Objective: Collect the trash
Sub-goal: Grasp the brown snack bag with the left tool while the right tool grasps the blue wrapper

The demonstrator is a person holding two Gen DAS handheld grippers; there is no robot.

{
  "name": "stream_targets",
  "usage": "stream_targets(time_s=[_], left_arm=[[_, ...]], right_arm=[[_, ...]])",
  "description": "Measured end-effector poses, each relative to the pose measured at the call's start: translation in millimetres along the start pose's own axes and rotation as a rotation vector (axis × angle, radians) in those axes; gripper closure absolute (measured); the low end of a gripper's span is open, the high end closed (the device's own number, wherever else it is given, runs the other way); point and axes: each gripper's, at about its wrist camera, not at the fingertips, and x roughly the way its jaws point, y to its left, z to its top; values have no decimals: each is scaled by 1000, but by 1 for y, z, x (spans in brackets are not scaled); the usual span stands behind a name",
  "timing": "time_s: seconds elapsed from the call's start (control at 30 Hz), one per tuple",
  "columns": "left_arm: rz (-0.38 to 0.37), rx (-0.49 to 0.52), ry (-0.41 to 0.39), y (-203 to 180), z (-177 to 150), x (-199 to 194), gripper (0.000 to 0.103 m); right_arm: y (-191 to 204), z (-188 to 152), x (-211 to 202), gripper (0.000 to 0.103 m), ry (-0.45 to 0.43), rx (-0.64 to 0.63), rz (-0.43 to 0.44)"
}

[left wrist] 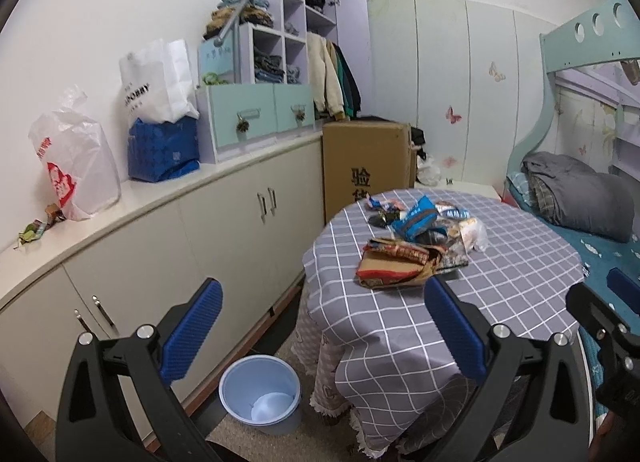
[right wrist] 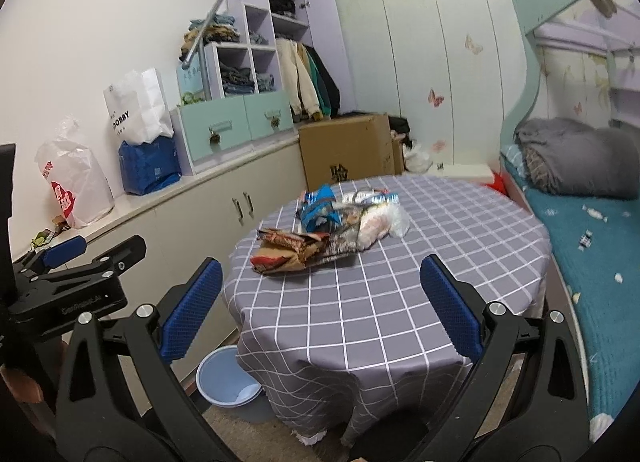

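Note:
A pile of trash wrappers (left wrist: 420, 238) lies on the round table with a grey checked cloth (left wrist: 500, 286); it also shows in the right wrist view (right wrist: 328, 230). It holds a brown and red snack bag (left wrist: 396, 266), a blue packet (left wrist: 416, 218) and a clear plastic bag (right wrist: 384, 222). A light blue bin (left wrist: 260, 394) stands on the floor left of the table, partly hidden by the cloth in the right wrist view (right wrist: 224, 382). My left gripper (left wrist: 320, 330) is open and empty, short of the table. My right gripper (right wrist: 320, 310) is open and empty over the table's near edge.
A long white cabinet (left wrist: 160, 222) runs along the left wall with plastic bags (left wrist: 76, 166), a blue bag (left wrist: 164, 150) and small scraps (left wrist: 36, 228) on top. A cardboard box (left wrist: 368, 166) stands behind the table. A bunk bed (right wrist: 600, 222) is on the right.

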Motion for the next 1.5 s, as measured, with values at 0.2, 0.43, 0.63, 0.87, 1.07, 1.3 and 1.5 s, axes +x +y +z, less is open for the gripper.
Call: stream_targets(time_s=[0.2, 0.43, 0.63, 0.87, 1.07, 1.3, 1.5], left_arm=[[-34, 19, 61, -5, -9, 45, 4], [-127, 136, 135, -33, -18, 98, 4], [-177, 316, 161, -82, -29, 134, 4], [-152, 481, 170, -114, -35, 177, 4], [-143, 555, 163, -120, -33, 200, 27], [-214, 487, 128, -106, -13, 194, 70], [-304, 271, 122, -68, 13, 198, 80]], right_arm=[[-19, -8, 40, 6, 73, 36, -16], [-43, -15, 80, 6, 127, 95, -65], [-59, -19, 104, 6, 164, 117, -98], [-69, -16, 131, 6, 201, 113, -105], [-77, -12, 148, 6, 229, 126, -103], [-75, -7, 160, 6, 238, 115, -93], [-67, 3, 168, 6, 236, 106, -75]])
